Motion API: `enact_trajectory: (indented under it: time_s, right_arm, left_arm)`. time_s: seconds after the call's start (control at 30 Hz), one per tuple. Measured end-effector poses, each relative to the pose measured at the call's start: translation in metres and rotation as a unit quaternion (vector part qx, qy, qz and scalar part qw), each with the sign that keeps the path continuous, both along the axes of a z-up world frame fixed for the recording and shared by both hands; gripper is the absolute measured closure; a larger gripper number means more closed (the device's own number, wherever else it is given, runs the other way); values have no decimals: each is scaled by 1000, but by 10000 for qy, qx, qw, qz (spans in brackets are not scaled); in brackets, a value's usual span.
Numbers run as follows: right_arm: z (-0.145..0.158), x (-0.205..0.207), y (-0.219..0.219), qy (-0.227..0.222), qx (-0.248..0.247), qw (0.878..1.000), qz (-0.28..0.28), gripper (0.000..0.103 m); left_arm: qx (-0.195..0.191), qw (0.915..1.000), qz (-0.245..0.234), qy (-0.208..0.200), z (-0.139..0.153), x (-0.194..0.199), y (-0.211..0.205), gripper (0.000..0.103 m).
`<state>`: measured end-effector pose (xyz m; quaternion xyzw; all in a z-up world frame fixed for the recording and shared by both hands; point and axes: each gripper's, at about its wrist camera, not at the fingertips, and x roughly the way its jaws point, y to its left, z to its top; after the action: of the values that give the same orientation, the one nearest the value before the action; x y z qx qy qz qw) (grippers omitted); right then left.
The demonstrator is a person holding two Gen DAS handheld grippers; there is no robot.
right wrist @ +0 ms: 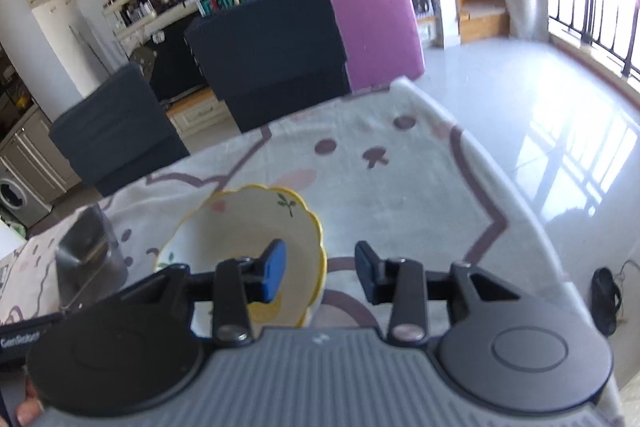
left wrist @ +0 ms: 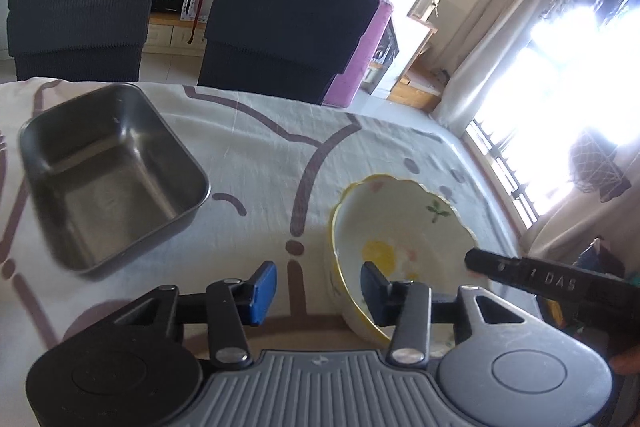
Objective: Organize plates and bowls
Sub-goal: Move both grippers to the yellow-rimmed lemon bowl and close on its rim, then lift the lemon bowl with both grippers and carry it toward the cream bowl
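Item: scalloped bowl (left wrist: 400, 227) on bench (left wrist: 260, 155), steel tray (left wrist: 112, 179) to its left. Left gripper (left wrist: 318, 287) and right gripper (right wrist: 320, 273) straddle opposite rims, fingers part-open (gripping nothing). Step: approach; next move likely calls for closing on the rim.

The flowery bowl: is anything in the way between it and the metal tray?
Nothing visible is. Between the flowery bowl and the metal tray lies only bare patterned tablecloth. The left gripper and right gripper straddle opposite sides of the bowl's rim, fingers apart.
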<state>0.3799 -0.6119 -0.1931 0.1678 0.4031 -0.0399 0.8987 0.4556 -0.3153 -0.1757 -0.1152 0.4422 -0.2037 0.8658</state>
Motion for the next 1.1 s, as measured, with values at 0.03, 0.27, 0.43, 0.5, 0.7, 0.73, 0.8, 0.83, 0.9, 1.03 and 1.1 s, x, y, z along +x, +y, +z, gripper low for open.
enact_trajectory:
  time_s: [0.03, 0.27, 0.43, 0.5, 0.7, 0.73, 0.8, 0.83, 0.9, 1.03, 1.1]
  right_arm:
    - [-4, 5, 2, 88, -41, 9999, 56, 57]
    - [-25, 28, 14, 386, -507, 9962, 594, 87]
    - [-28, 31, 15, 309, -654, 9946, 748, 88]
    - [-30, 33, 15, 286, -626, 9949, 738, 88]
    - [-26, 28, 12, 301, -419, 9966, 640, 90]
    - [-26, 26, 13, 316, -371, 9967, 649, 91]
    - [-24, 20, 15, 303, -345, 9968, 661, 92]
    - [-23, 17, 18, 292, -352, 9968, 658, 92]
    - [-20, 8, 22, 268, -350, 9970, 644, 92]
    - [-2, -11, 31, 154, -314, 9976, 600, 92]
    - [13, -24, 40, 59, -365, 9975, 596, 92]
  left_arm:
    - [-3, 10000, 1, 32, -3, 4, -2, 59]
    - [113, 9996, -209, 138, -11, 24, -17, 79]
    - [252, 9983, -428, 297, -17, 33, -27, 83]
    - [206, 9981, -488, 319, -18, 34, -29, 88]
    - [214, 9976, -540, 371, -17, 34, -25, 92]
    - [229, 9976, -539, 380, -17, 33, -24, 92]
    - [273, 9974, -564, 367, -14, 28, -22, 92]
    - [320, 9971, -599, 332, -12, 27, -22, 92]
    - [388, 9967, -677, 227, -4, 20, -19, 92]
    - [378, 9964, -763, 14, 20, 2, -7, 93]
    - [340, 9965, -764, -91, 36, -10, 2, 93]
